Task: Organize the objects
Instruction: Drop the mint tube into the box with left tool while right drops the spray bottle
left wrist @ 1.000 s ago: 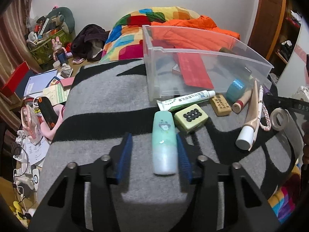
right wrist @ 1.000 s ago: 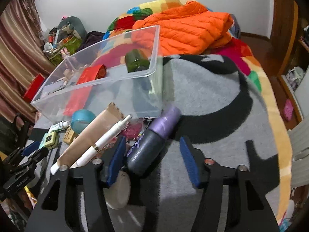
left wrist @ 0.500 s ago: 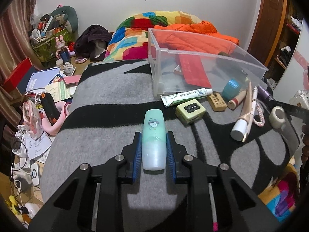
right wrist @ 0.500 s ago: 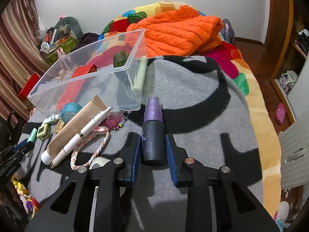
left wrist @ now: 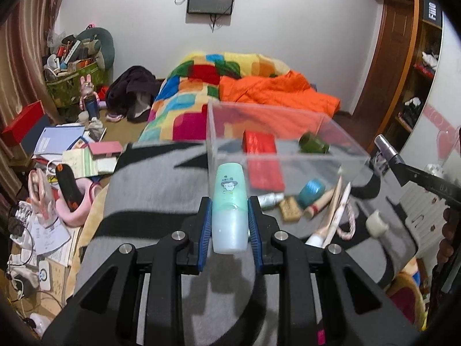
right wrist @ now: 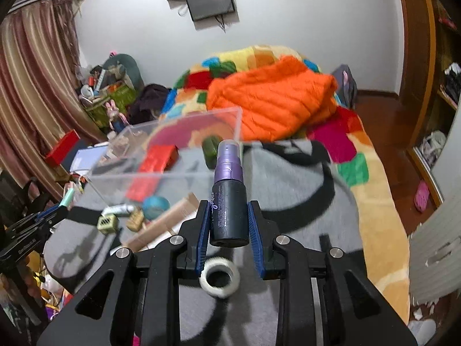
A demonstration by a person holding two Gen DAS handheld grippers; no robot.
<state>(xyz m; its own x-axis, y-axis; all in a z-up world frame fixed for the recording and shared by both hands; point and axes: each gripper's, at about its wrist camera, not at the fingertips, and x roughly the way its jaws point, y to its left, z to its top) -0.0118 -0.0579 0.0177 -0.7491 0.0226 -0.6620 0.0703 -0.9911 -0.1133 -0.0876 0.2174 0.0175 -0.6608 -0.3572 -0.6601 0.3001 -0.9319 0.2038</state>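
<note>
Over a grey-and-black blanket (left wrist: 161, 190), the left gripper (left wrist: 230, 225) clamps a mint-green bottle (left wrist: 230, 201) and the right gripper (right wrist: 229, 222) a purple-capped spray bottle (right wrist: 229, 196), both angled downward, bottles lengthwise along the fingers, pointing toward the clear bin (left wrist: 288, 155) just ahead.

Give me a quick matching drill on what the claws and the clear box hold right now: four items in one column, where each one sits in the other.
Items:
1. mint green bottle
2. purple-capped spray bottle
3. red packet
4. white tape roll

Places:
A. lying on the grey blanket, below the right claw
B. clamped in the left claw
C. inside the clear box
D. clamped in the right claw

Pairs: 1-B, 2-D, 3-C, 4-A
</note>
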